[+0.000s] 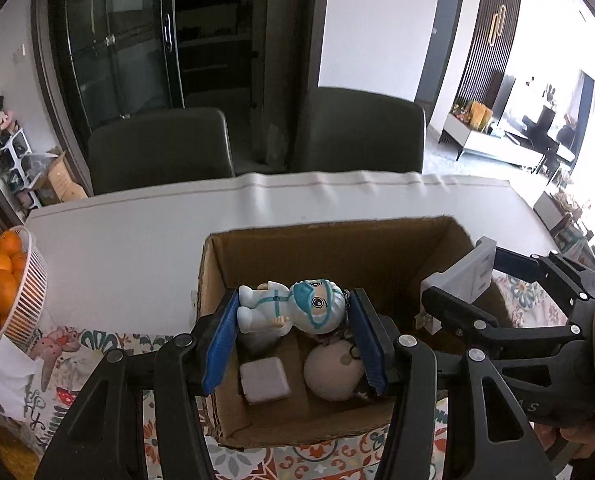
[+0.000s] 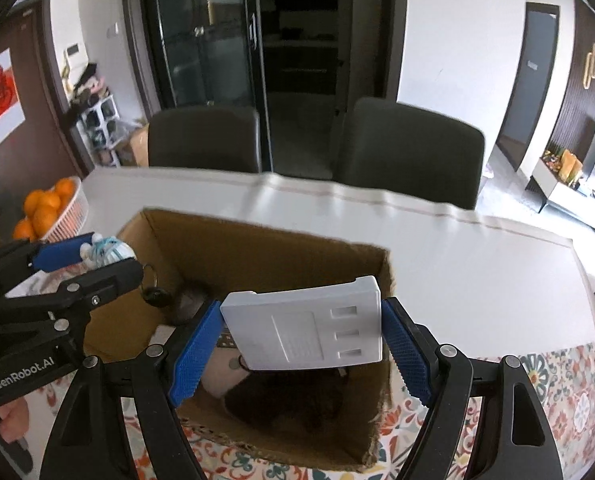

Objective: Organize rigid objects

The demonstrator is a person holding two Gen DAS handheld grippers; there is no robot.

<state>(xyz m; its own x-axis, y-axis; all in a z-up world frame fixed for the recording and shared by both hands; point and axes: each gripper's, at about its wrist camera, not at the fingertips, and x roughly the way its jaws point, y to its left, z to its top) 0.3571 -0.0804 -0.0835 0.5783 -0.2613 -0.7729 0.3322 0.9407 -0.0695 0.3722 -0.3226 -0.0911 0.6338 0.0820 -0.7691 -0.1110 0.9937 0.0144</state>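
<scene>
An open cardboard box stands on the table; it also shows in the right wrist view. My left gripper is shut on a small doll in a white suit and teal mask, held sideways over the box. Below it in the box lie a pale ball and a grey square block. My right gripper is shut on a white flat plastic device, held over the box's right half. The left gripper with the doll shows at the left of the right wrist view.
A white basket of oranges sits at the table's left edge, also in the right wrist view. Two dark chairs stand behind the white table. A patterned cloth covers the near part.
</scene>
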